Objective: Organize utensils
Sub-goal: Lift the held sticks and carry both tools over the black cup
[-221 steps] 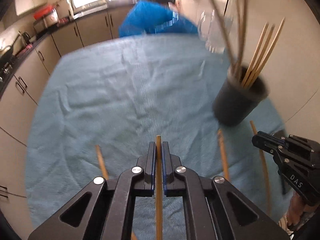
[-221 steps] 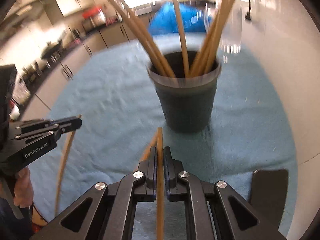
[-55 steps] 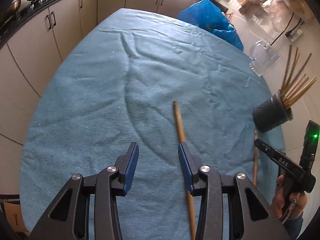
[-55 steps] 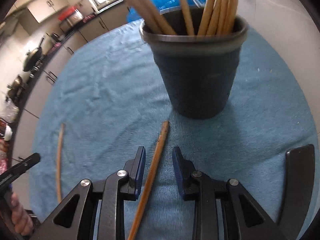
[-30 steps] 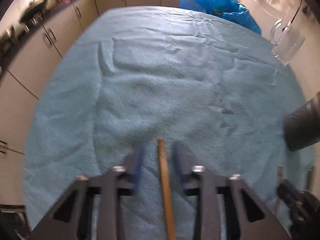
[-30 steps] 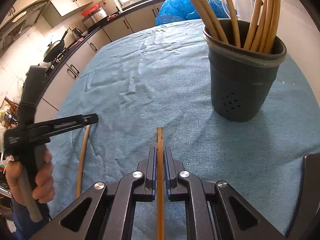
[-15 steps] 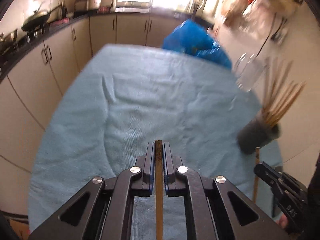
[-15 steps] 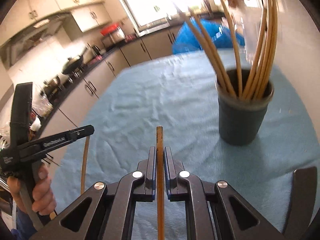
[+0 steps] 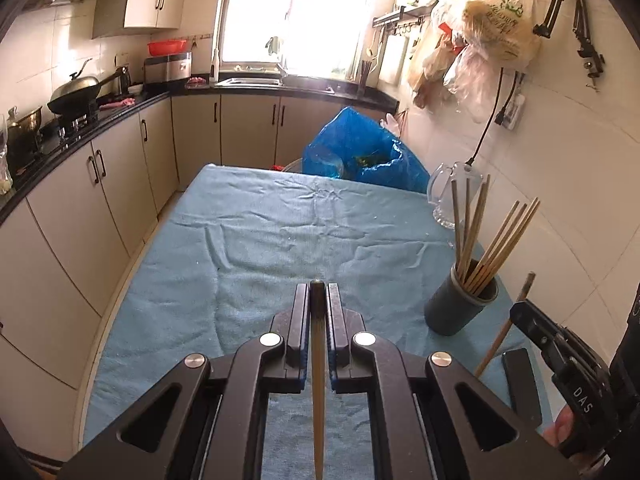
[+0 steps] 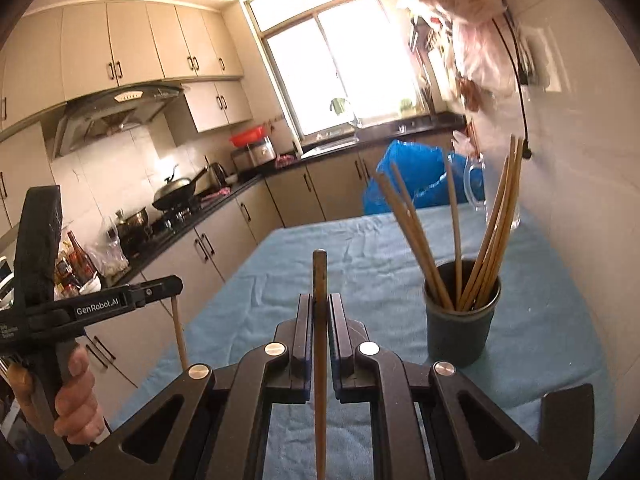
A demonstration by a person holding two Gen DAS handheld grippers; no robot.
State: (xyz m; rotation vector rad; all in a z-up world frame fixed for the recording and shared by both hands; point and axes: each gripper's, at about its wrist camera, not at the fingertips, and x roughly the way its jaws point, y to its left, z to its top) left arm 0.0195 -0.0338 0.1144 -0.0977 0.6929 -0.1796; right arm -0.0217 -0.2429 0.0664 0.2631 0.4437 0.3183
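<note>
Where blue towel-cloth [image 9: 280, 240] covers table: dark grey round plastic cup [image 10: 460, 328], holding upright wooden chopsticks [image 10: 492, 232]. Left of cup, left gripper [image 9: 318, 296] and right gripper [image 10: 319, 308], each clamped on one loose wooden chopstick [image 9: 319, 380].

Both chopsticks [image 9: 319, 360] lifted off cloth, hand-held grippers raised

Both chopsticks [image 9: 319, 380] [image 10: 320, 380] cut off at bottom edge.
</note>
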